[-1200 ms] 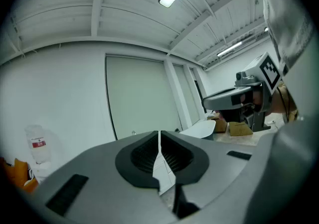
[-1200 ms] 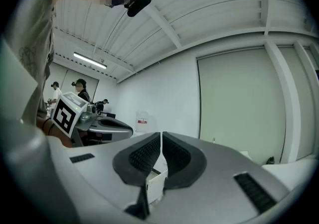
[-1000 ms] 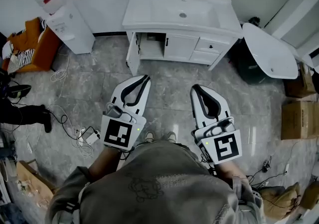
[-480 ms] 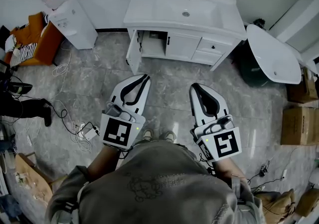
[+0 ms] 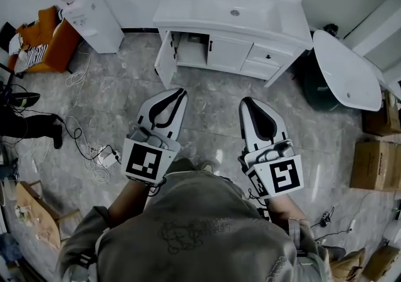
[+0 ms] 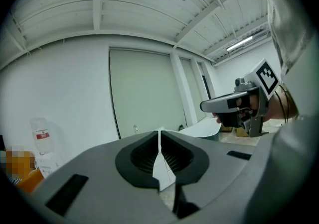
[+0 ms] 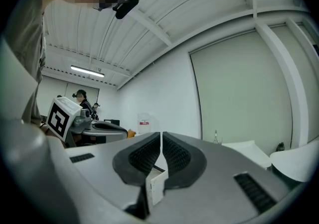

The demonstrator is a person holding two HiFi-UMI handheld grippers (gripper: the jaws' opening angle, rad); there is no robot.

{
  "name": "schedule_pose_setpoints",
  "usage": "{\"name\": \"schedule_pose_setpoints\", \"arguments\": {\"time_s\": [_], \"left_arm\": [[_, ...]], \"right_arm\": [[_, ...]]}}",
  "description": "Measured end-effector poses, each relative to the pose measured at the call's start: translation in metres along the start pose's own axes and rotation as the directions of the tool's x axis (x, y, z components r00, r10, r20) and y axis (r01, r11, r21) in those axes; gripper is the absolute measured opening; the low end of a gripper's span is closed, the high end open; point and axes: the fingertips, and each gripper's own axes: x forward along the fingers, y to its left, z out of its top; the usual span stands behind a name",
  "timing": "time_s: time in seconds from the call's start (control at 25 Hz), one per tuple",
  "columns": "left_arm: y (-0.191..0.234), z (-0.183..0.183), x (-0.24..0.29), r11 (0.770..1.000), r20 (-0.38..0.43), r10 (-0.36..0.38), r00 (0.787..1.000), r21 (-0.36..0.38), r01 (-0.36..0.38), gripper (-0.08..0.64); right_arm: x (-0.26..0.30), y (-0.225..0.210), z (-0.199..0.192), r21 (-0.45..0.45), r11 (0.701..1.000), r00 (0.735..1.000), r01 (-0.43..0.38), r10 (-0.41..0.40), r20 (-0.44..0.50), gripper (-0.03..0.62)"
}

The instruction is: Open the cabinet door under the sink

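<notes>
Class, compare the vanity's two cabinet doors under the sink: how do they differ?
The left door stands swung open, baring the compartment behind it; the middle door sits shut, flush with the front. The middle door shows a dark handle; none shows on the left door. Both are white.

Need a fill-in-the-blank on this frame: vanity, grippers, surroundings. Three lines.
1. Under the sink, the leftmost cabinet door stands ____.
2. The left gripper and right gripper both have their jaws ____, with nothing between them.
3. In the head view, the water dispenser stands to the sink's ____.
Missing words: open; shut; left.
</notes>
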Motion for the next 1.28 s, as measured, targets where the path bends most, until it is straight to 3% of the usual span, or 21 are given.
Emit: {"name": "schedule_pose_setpoints", "arguments": {"time_s": [0.24,0.56,1.28], "left_arm": [[-0.015,-0.006,0.011,1.0,-0.017,0.013,1.0,-0.001,-0.013,0.028],[-0.01,-0.014,0.041,1.0,-0.016,0.008,1.0,0.007,-0.008,0.028],[0.062,-0.05,0.125,0.998,-0.049,-0.003,0.999,-0.066,-0.001,0.028]], "right_arm": [[-0.008,-0.023,-0.008,0.035,0.999,0.999,0.024,-0.025,0.025,0.034],[0.007,-0.044,-0.024,0.023,1.0,1.0,0.016,-0.015,-0.013,0.035],[0.107,-0.093,-0.069,0.023,1.0,0.991,0.011,-0.008,-0.131,0.035]]}}
